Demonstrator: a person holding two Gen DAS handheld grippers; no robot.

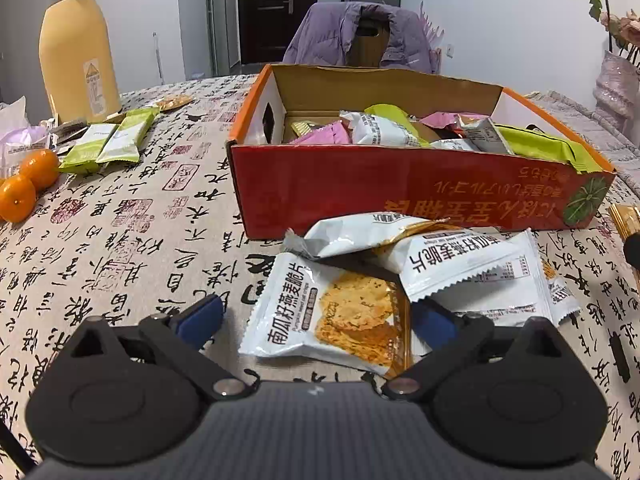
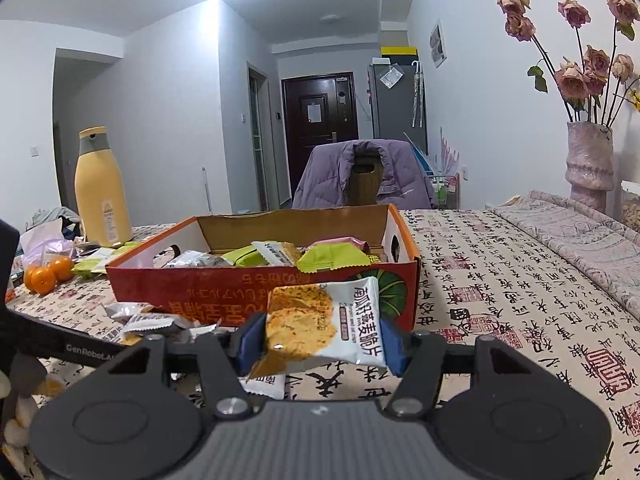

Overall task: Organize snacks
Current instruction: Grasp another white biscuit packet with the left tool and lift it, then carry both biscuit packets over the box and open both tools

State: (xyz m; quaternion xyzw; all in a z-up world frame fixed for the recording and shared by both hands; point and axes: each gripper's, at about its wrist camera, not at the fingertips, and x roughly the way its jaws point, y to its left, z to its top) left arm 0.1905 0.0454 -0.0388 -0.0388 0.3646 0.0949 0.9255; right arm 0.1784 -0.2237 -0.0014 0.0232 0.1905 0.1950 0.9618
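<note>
An orange-red cardboard box sits on the table, holding several green, pink and white snack packets. In front of it lies a pile of white oat-crisp packets. My left gripper is open, its blue pads on either side of one white packet lying on the cloth. My right gripper is shut on a white oat-crisp packet, held above the table just before the box.
A yellow thermos stands at the far left, with green packets and two tangerines near it. A vase of dried roses stands at the right. A chair with a purple jacket is behind the table.
</note>
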